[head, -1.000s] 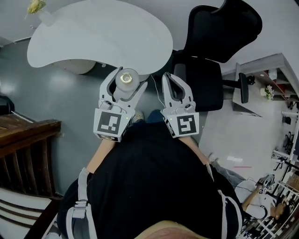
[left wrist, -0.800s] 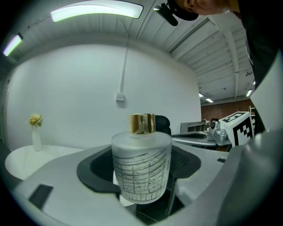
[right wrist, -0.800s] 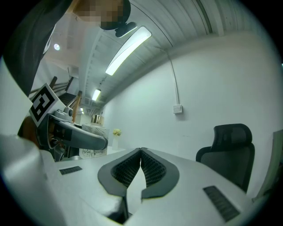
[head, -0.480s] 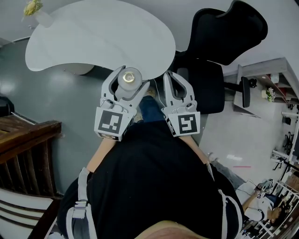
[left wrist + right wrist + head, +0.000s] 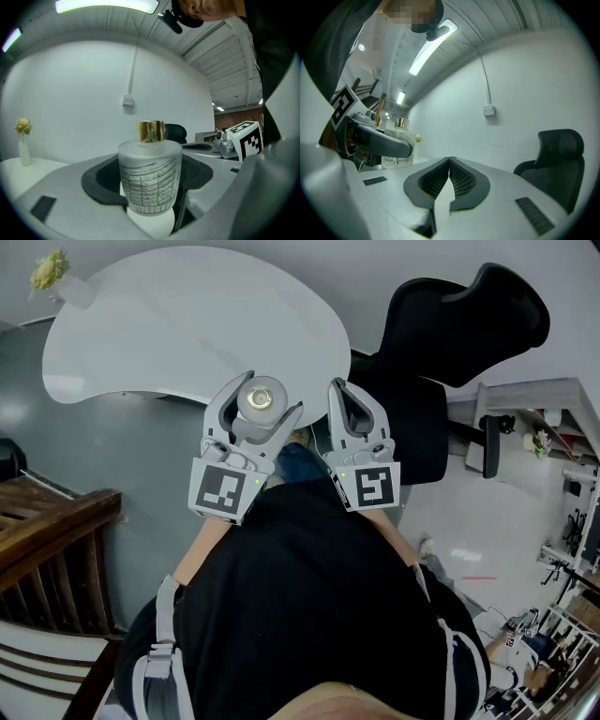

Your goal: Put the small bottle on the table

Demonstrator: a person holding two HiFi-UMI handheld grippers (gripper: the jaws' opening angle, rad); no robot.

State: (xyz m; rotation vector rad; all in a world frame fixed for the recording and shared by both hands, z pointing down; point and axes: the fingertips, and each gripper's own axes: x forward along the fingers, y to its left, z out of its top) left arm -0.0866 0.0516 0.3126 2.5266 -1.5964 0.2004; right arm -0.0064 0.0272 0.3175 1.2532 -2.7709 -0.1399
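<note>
The small bottle is frosted glass with a gold cap and fine dark line markings. My left gripper is shut on the bottle, holding it upright in the air just short of the near edge of the white table. In the left gripper view the jaws clamp the bottle's lower body from both sides. My right gripper is beside the left one, shut with nothing between its pads. From the right gripper view the bottle shows at the left, behind the left gripper's jaw.
A small white vase with a yellow flower stands at the table's far left end. A black office chair is right of the table. A dark wooden bench lies at the left. White shelving is at the far right.
Both grippers and the bottle have come slightly closer to the table's edge. The left gripper's hold on the bottle is unchanged, and the right stays shut.
</note>
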